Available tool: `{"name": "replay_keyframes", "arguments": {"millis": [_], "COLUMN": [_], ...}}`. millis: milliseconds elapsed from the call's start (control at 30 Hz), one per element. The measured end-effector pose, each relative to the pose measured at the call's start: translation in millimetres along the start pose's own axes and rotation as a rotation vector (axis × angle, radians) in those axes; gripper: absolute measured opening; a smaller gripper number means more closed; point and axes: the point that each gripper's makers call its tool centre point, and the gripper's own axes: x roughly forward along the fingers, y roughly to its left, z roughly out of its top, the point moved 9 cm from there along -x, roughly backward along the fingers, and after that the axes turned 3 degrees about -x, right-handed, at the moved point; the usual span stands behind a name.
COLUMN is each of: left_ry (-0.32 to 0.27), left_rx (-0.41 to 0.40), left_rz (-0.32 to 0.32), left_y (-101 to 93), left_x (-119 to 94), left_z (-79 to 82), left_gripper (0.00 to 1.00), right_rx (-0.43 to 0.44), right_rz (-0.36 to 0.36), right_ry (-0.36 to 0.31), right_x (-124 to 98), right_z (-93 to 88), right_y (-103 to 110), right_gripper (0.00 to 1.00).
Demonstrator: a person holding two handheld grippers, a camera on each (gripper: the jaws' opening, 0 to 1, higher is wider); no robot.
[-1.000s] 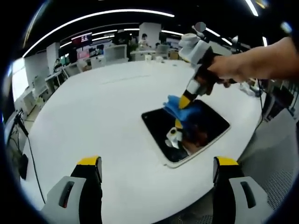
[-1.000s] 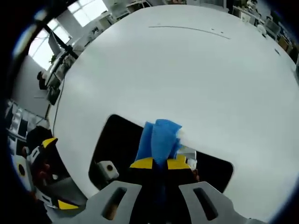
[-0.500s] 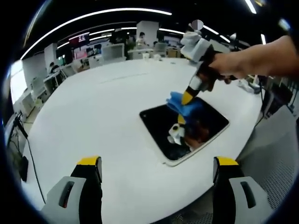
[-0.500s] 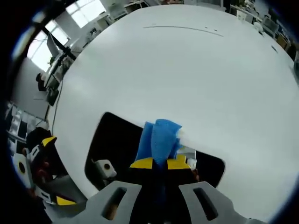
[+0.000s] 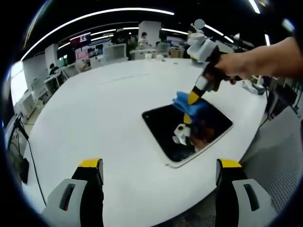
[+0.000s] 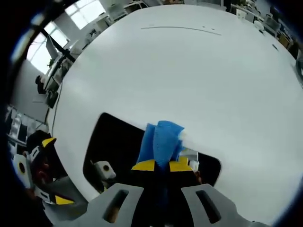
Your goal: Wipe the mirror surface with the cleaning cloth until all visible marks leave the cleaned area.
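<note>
Cloth on the mirror!
Right tool (image 6: 161,166) clenches the blue cloth (image 6: 162,141) at the mirror (image 5: 187,133) edge (left tool (image 5: 158,177) released, off the mirror).

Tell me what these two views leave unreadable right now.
- Marks on the mirror: its dark glass carries reflections in both views, so smudges can't be told apart.
- Mirror's near part, right gripper view: hidden behind the right tool and the cloth.
- Whether the cloth touches the glass: too small in the left gripper view.
- Left tool: nothing between its jaws, set wide apart.
</note>
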Motion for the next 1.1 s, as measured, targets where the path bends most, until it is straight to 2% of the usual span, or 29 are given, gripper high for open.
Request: {"name": "replay_keyframes", "arguments": {"millis": [800, 1100], "left_ry": [-0.006, -0.006], "left_rx": [0.001, 0.001], "left_rz": [0.011, 0.014], "left_y": [1.0, 1.2], "left_x": [-1.1, -0.6], "left_z": [0.1, 0.3], "left_gripper": [0.99, 0.99], "right_rx": [0.036, 0.017], "right_rz": [-0.016, -0.038], "right_ry": [0.0, 0.0], "right_x": [-5.4, -7.0], "right_z": [-8.5, -11.4], "right_y": [-17.7, -14.0], "right_gripper": [0.02, 0.02]}}
